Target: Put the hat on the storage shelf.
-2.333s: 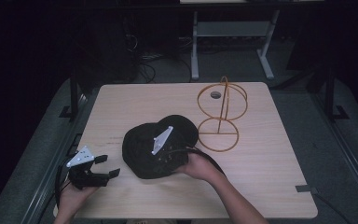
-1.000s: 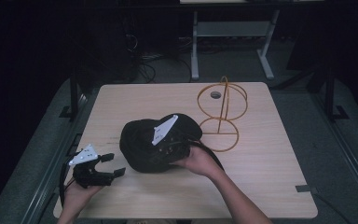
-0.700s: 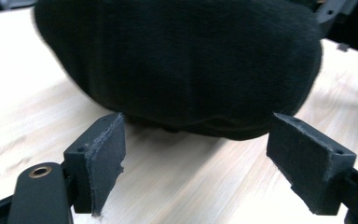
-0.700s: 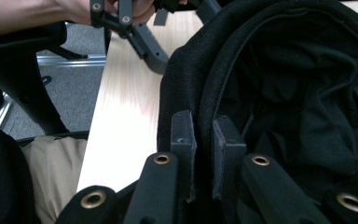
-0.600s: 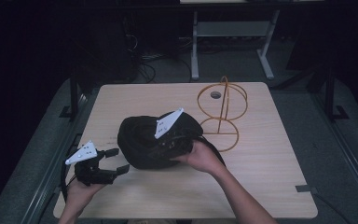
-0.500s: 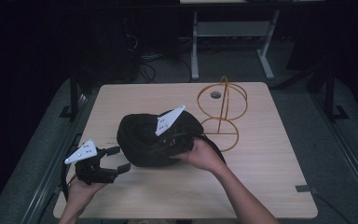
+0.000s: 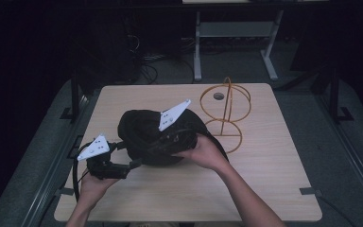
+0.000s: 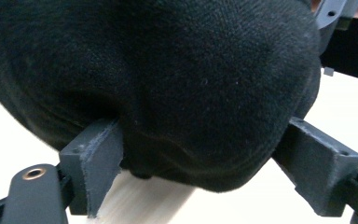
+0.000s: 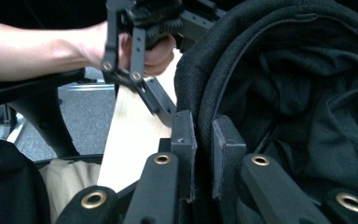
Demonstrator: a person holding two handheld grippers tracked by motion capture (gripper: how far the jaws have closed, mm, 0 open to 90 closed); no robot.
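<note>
A black fabric cap is held up just over the wooden table. My right gripper comes in from the right, shut on the cap's rim, with the cap's dark inside beside it. My left gripper is at the cap's lower left. Its jaws stand wide on either side of the rounded crown and have just been closing a little. The left pad touches the cloth without clamping it.
An orange wire stand, with a ring on a post over a round base, stands just right of the cap. A small round hole lies in the tabletop behind it. Dark floor and a metal frame lie beyond the far edge.
The right gripper has lifted and tilted the cap off the table. The left gripper has risen and moved right until its jaws straddle the crown.
</note>
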